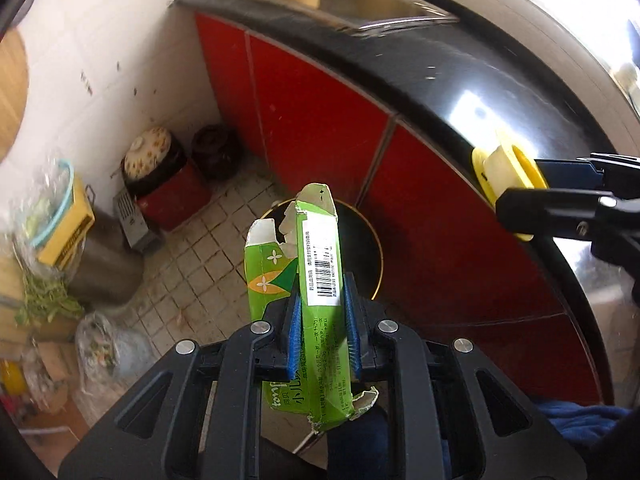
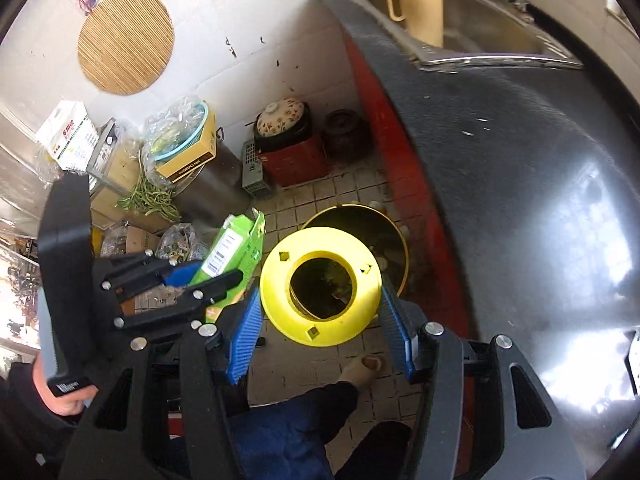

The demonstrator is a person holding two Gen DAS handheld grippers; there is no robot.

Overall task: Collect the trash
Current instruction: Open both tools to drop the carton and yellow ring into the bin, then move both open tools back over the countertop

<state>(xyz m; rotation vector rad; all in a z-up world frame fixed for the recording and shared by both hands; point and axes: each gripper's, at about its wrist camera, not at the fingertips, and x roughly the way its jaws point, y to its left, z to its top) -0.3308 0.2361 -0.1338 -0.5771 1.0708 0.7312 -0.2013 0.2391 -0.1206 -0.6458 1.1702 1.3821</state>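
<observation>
My left gripper (image 1: 322,292) is shut on a torn green carton (image 1: 320,264) with a barcode label, held upright between the blue pads. Below and beyond it stands a round black bin (image 1: 366,248) with a gold rim on the tiled floor. My right gripper (image 2: 320,296) is shut on an empty yellow tape spool (image 2: 320,286), its hole facing the camera, directly above the same bin (image 2: 394,240). In the left wrist view the spool (image 1: 508,178) and right gripper (image 1: 516,184) show at the right. The right wrist view shows the green carton (image 2: 228,256) and left gripper (image 2: 212,276) at its left.
A black countertop (image 1: 460,92) over red cabinet doors (image 1: 312,132) curves past the bin, with a steel sink (image 2: 472,20) and beige jug (image 2: 420,8). Pots, a red box (image 2: 296,160), bags and vegetables (image 2: 152,196) crowd the floor corner. A person's leg and foot (image 2: 360,368) are below.
</observation>
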